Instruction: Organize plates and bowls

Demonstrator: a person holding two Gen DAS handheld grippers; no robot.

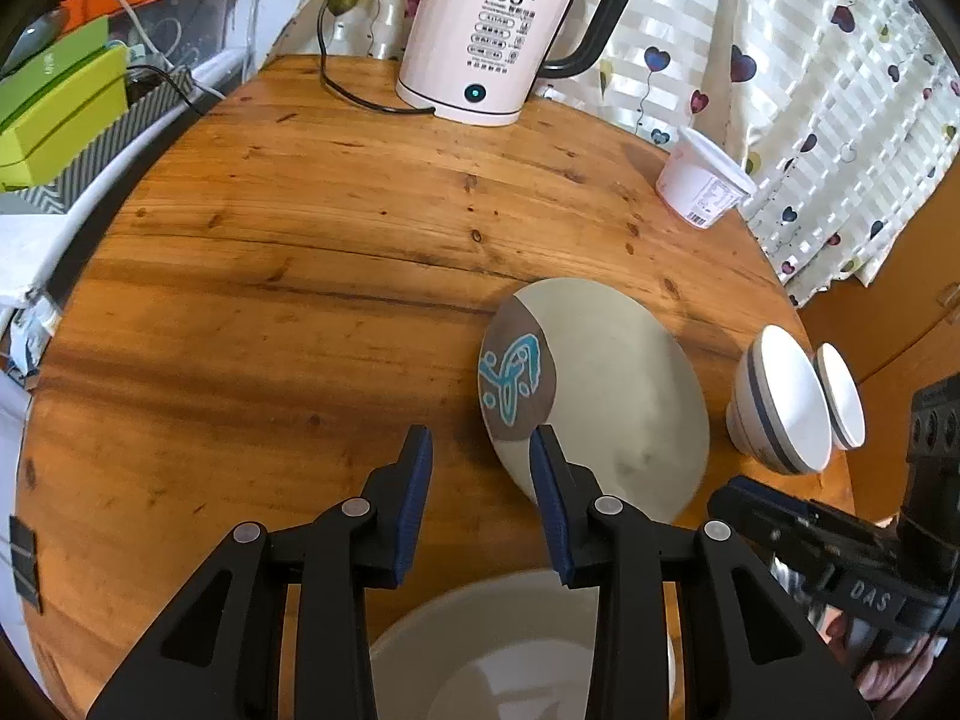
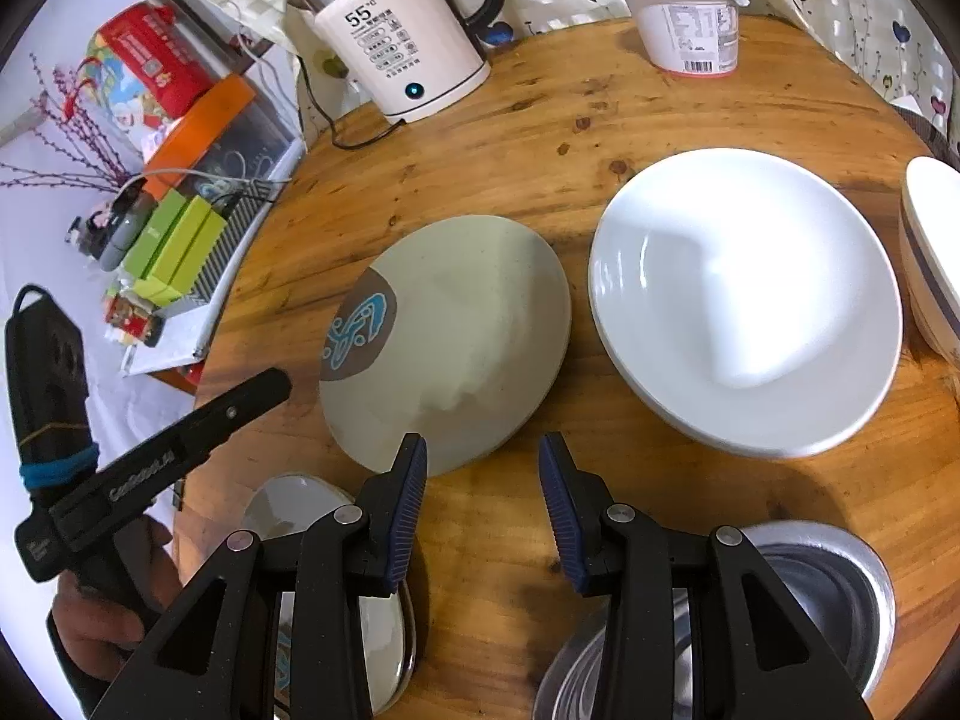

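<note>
A beige plate with a blue pattern [image 1: 612,396] [image 2: 456,336] lies on the round wooden table [image 1: 300,276]. A stack of white plates [image 2: 750,300] lies to its right. White bowls with a dark stripe [image 1: 780,402] [image 2: 936,252] stand at the right edge. A beige bowl [image 1: 510,654] [image 2: 336,588] sits under my left gripper [image 1: 480,450], which is open and empty beside the beige plate's near edge. My right gripper [image 2: 483,450] is open and empty just in front of that plate. Steel bowls [image 2: 780,630] sit below it.
An electric kettle [image 1: 486,42] [image 2: 402,36] with its cord and a white tub [image 1: 702,180] [image 2: 690,24] stand at the table's far side. Boxes and clutter [image 2: 180,228] lie off the table's left edge. A patterned curtain [image 1: 810,90] hangs behind.
</note>
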